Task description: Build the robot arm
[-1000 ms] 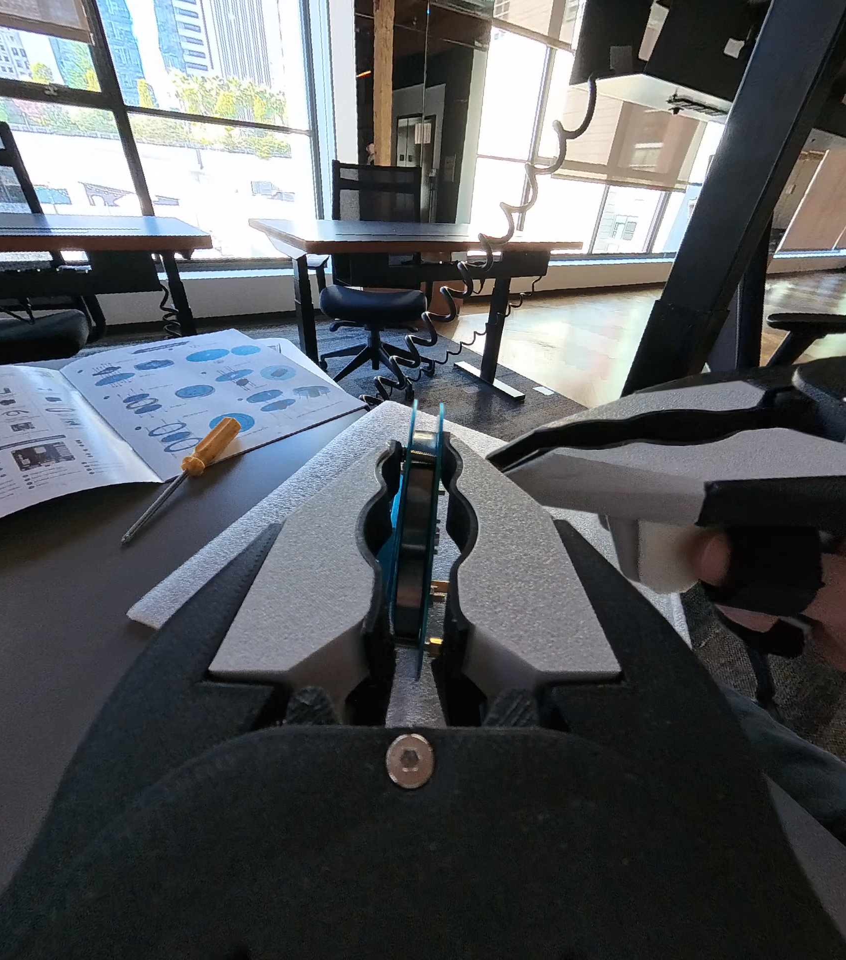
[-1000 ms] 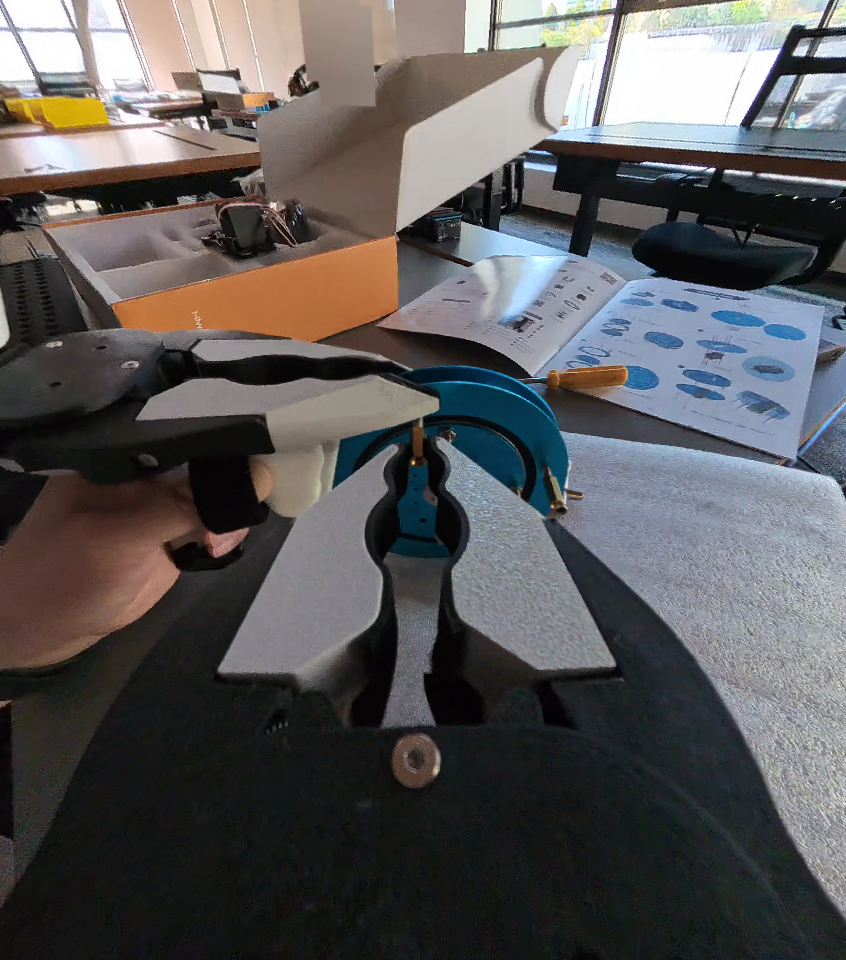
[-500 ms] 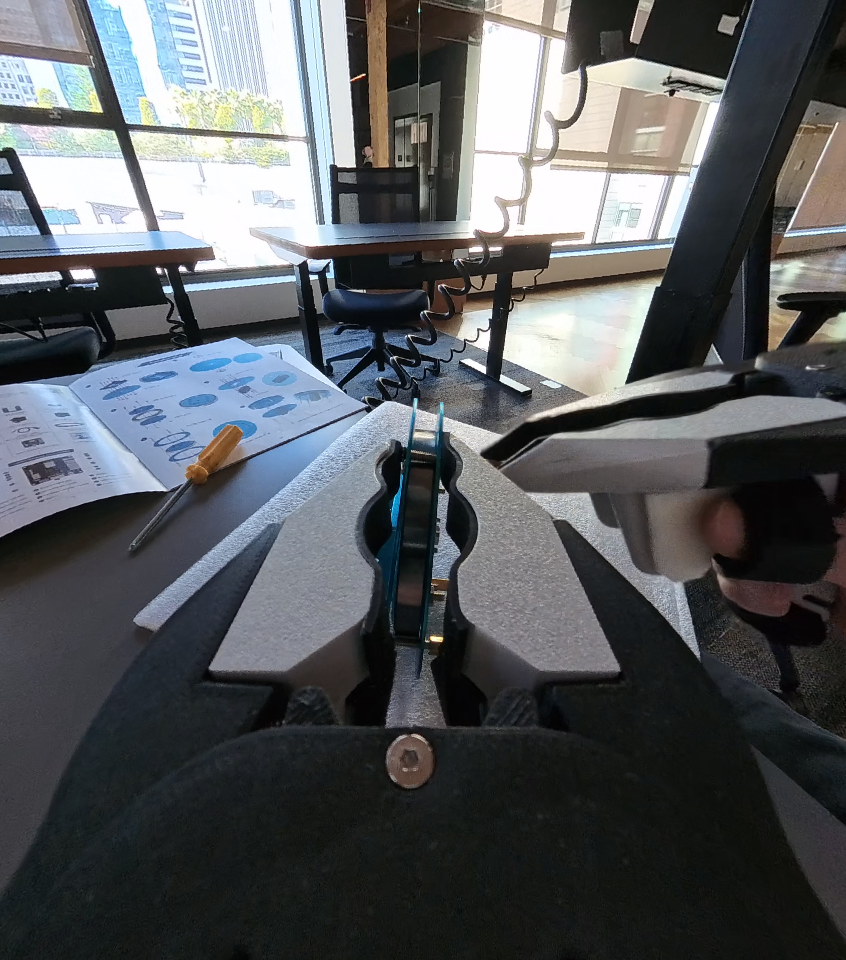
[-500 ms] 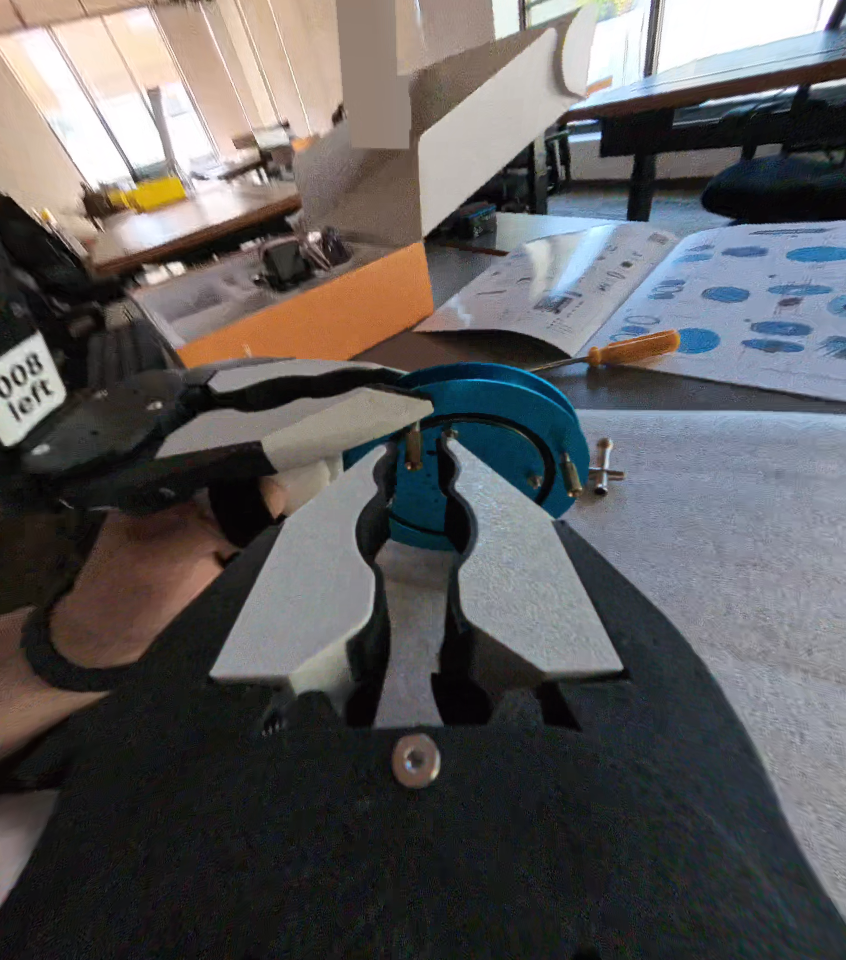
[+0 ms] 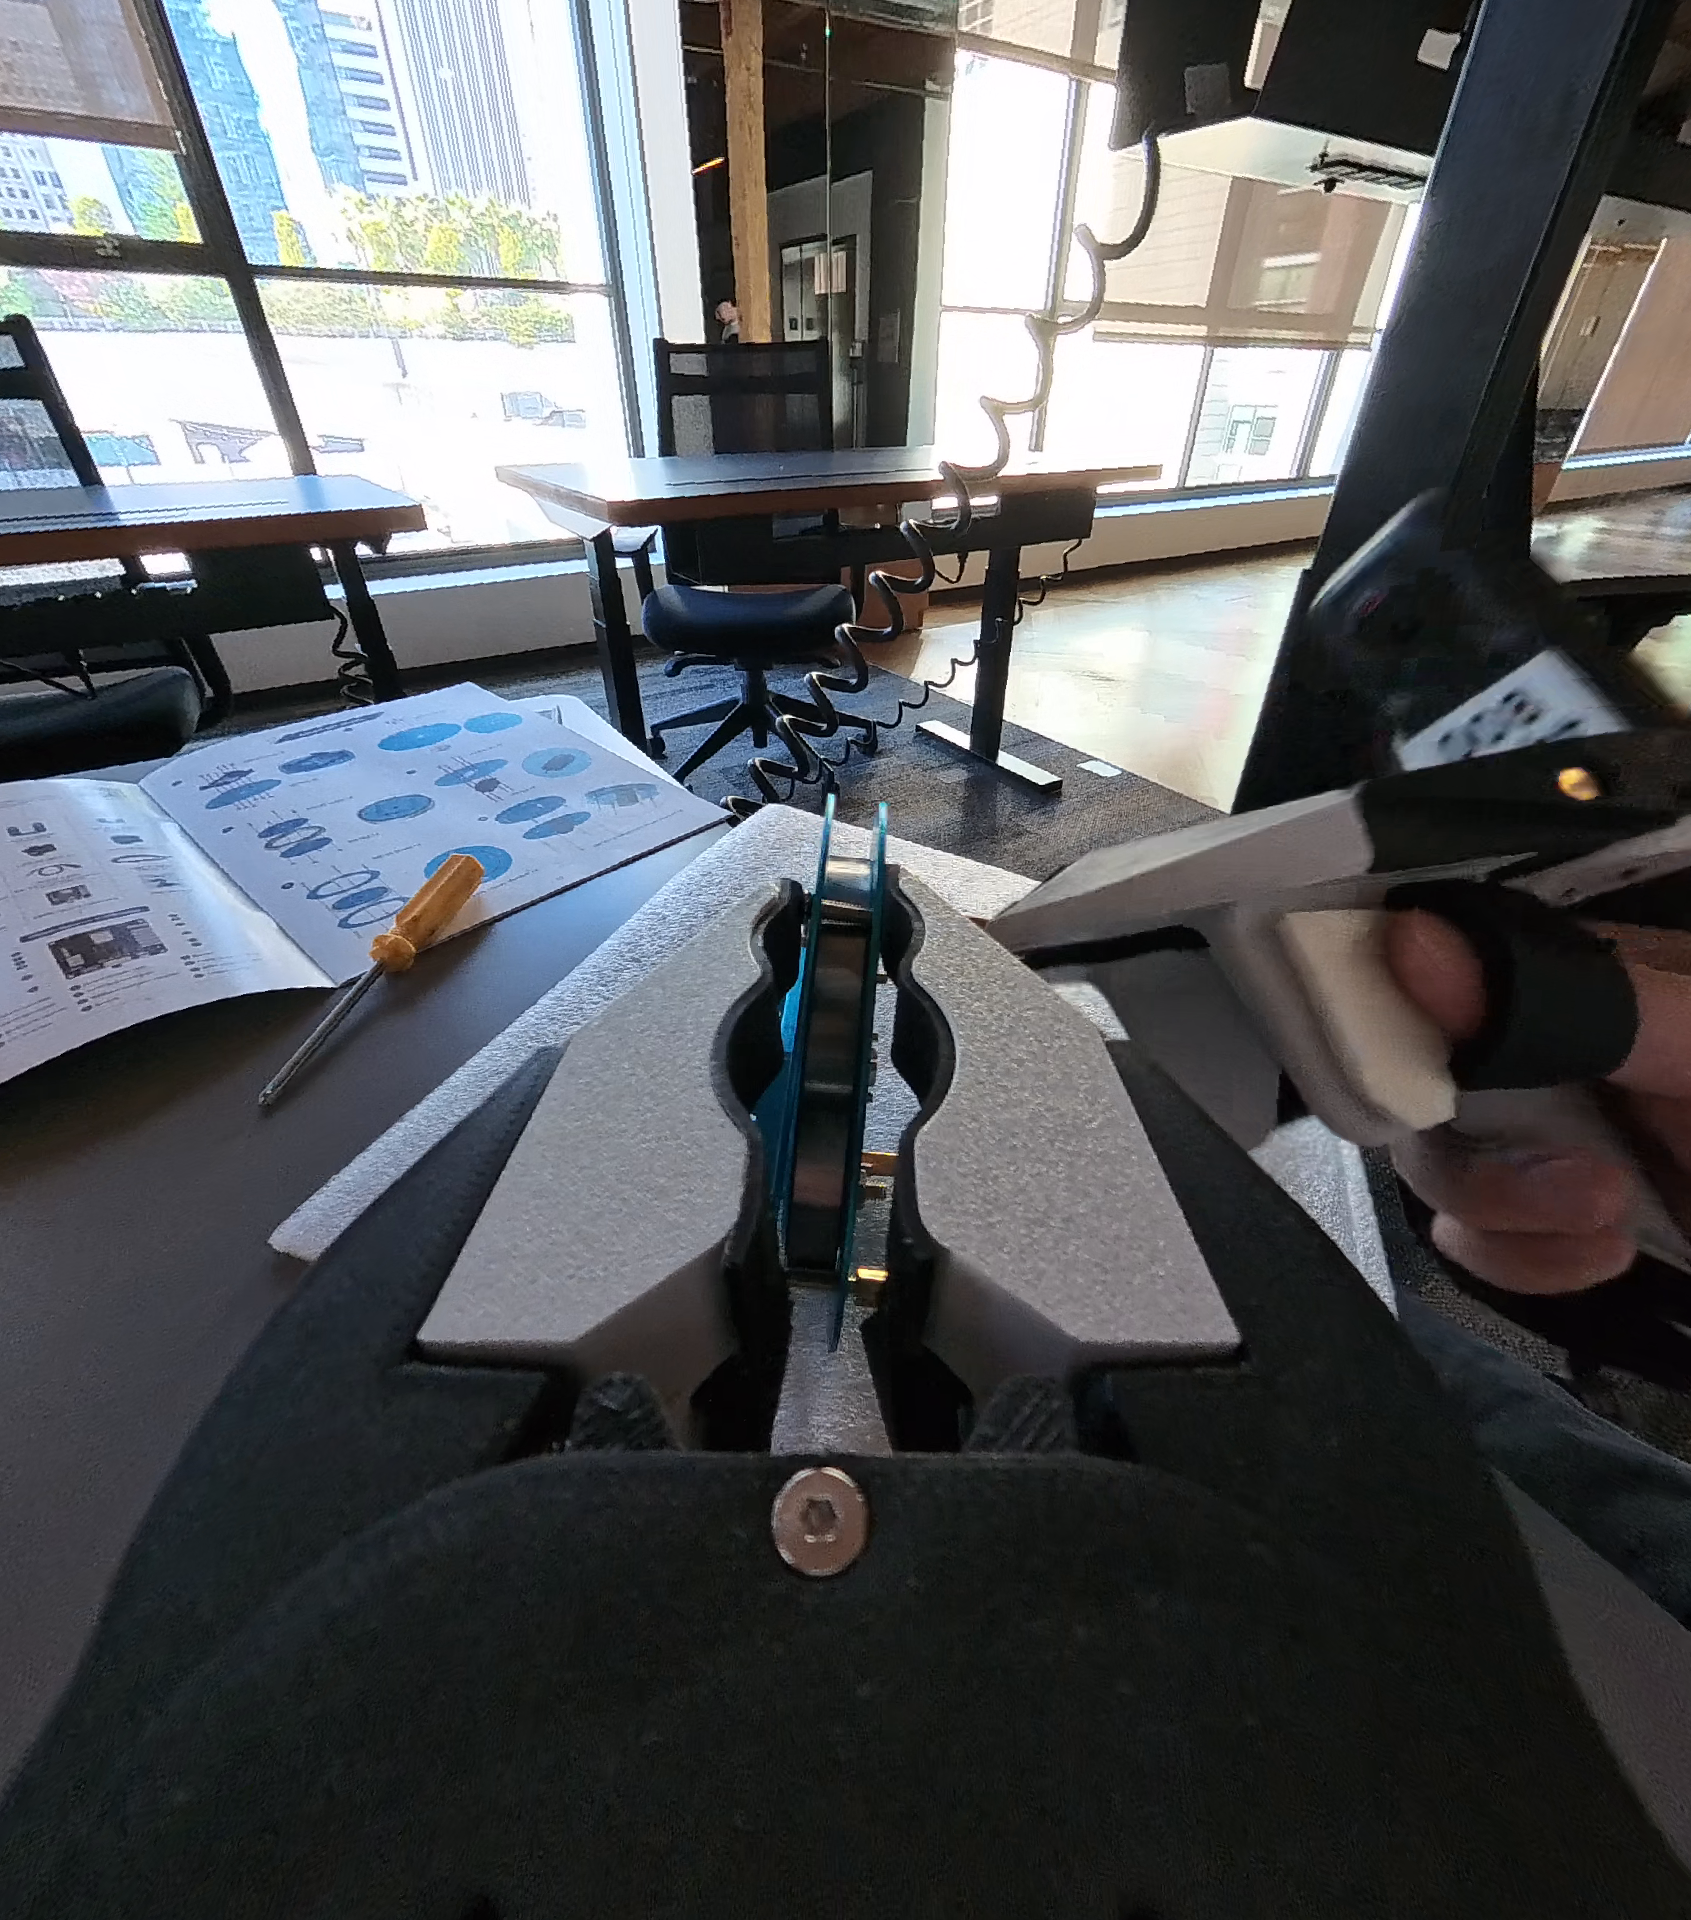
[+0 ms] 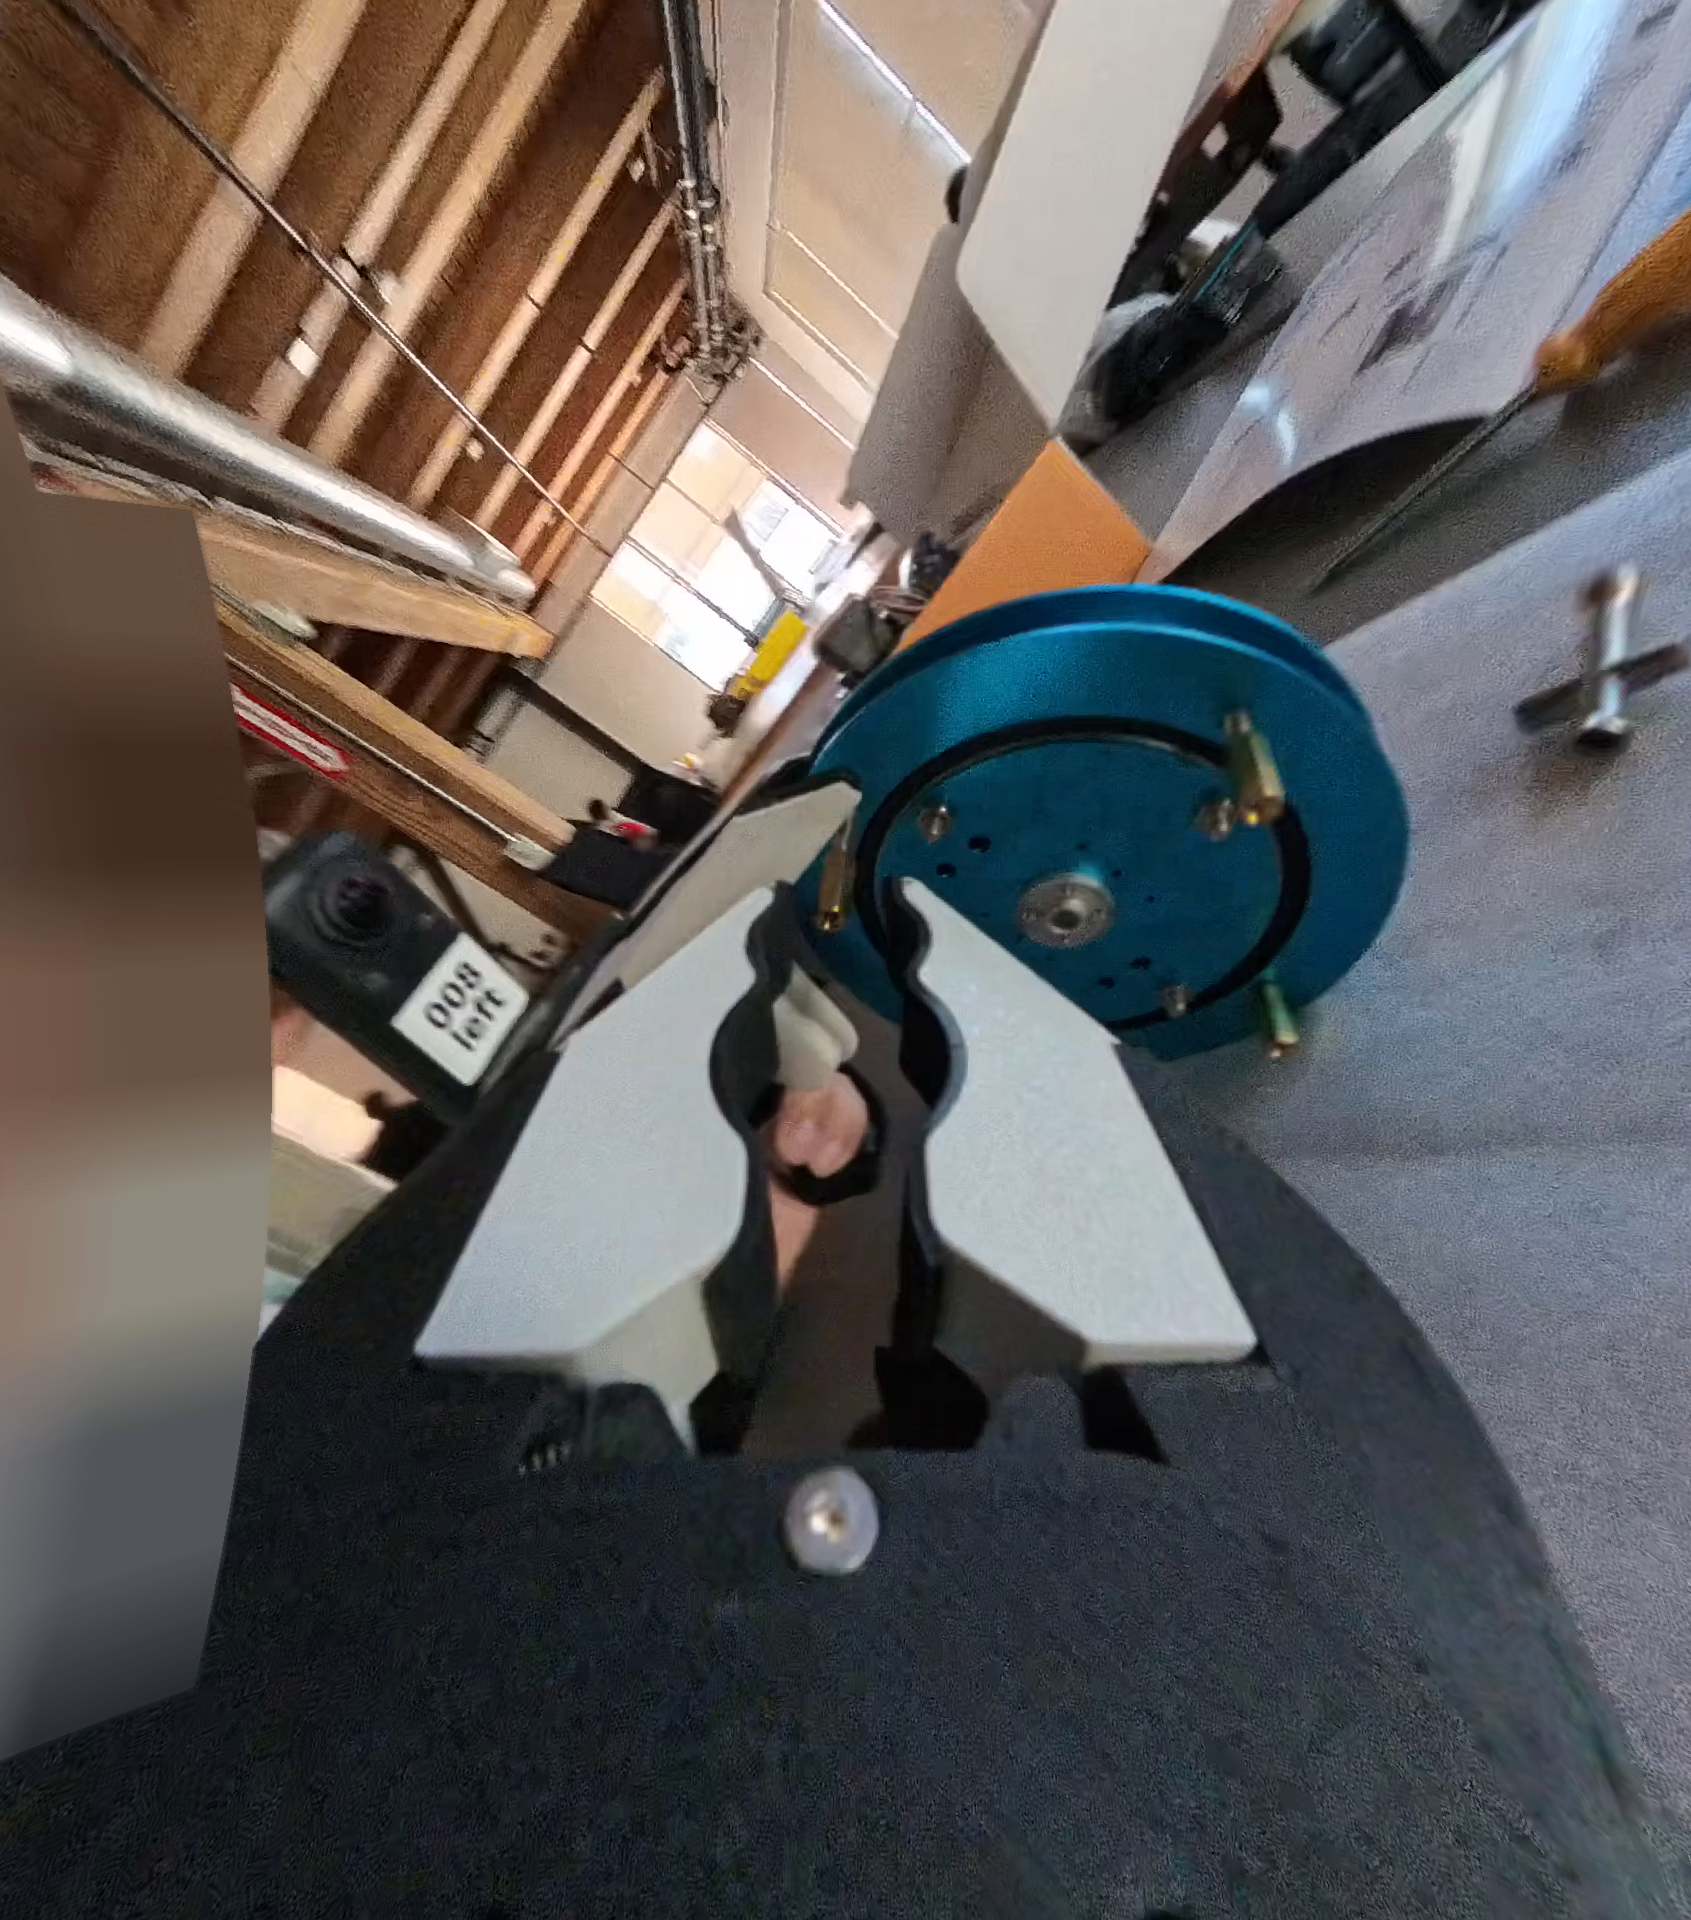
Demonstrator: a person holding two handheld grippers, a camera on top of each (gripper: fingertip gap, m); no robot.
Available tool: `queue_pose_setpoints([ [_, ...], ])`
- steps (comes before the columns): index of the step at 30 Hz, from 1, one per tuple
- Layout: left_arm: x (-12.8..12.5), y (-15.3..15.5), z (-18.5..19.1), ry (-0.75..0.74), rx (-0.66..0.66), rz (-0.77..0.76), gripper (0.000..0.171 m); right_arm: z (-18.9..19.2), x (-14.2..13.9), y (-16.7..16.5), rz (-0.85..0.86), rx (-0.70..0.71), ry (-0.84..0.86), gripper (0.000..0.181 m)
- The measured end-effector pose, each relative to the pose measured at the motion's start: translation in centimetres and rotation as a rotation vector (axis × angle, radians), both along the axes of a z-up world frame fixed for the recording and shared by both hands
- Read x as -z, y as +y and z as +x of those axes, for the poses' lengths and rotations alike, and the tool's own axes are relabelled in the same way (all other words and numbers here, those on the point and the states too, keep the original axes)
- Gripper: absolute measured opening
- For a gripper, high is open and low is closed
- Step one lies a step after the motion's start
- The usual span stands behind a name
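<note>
left gripper [image 5: 836, 925] pinches blue wheel assembly [image 6: 1121, 831] upright; right gripper [image 6: 836, 904] spread beside it, empty

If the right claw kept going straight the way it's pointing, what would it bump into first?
Probably the blue disc assembly that the left claw clamps on edge. The right claw is open, its tips overlapping the disc's near face, though depth is hard to judge.

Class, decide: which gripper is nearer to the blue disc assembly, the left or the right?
Left. The left gripper is clamped on the blue disc assembly, holding it edge-on between its fingers. The right gripper is beside the disc's face, gripping nothing.
</note>
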State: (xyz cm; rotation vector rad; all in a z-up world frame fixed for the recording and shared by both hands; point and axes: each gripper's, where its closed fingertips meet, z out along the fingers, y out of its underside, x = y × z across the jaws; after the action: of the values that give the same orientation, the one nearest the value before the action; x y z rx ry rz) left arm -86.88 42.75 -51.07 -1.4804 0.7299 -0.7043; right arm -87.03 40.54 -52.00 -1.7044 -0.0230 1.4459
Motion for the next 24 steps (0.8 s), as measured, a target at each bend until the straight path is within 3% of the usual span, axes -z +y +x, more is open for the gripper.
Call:
queue_pose_setpoints([
  [2, 0.01, -0.21, 0.07, 0.005, 0.004, 0.008, 0.013, 0.35, -0.11, -0.04, 0.131, 0.053, -0.217, 0.024],
  [5, 0.03, -0.43, 0.17, 0.01, 0.009, 0.015, 0.013, 0.08, 0.54, -0.31, 0.201, 0.033, -0.433, 0.006],
  [8, 0.03, -0.45, 0.13, 0.006, 0.009, 0.015, 0.013, -0.12, 0.52, -0.37, 0.199, 0.022, -0.424, 0.004],
  [11, 0.04, -0.49, 0.05, -0.002, 0.015, 0.01, 0.013, -0.3, 0.5, -0.49, 0.104, -0.031, -0.273, 0.005],
  [16, 0.05, -0.44, 0.06, -0.005, 0.017, 0.01, 0.013, -0.51, -0.12, -0.68, -0.254, -0.209, 0.319, 0.006],
  [17, 0.04, -0.45, 0.07, -0.003, 0.017, 0.012, 0.013, -0.54, -0.15, -0.72, -0.264, -0.22, 0.365, 0.006],
  [19, 0.06, -0.48, 0.1, -0.003, 0.021, 0.012, 0.014, -0.57, 0.0, -0.73, -0.15, -0.186, 0.237, 0.007],
  [24, 0.06, -0.52, 0.19, 0.0, 0.023, 0.014, 0.013, 0.2, 0.01, 0.01, 0.261, 0.016, -0.491, 0.008],
])
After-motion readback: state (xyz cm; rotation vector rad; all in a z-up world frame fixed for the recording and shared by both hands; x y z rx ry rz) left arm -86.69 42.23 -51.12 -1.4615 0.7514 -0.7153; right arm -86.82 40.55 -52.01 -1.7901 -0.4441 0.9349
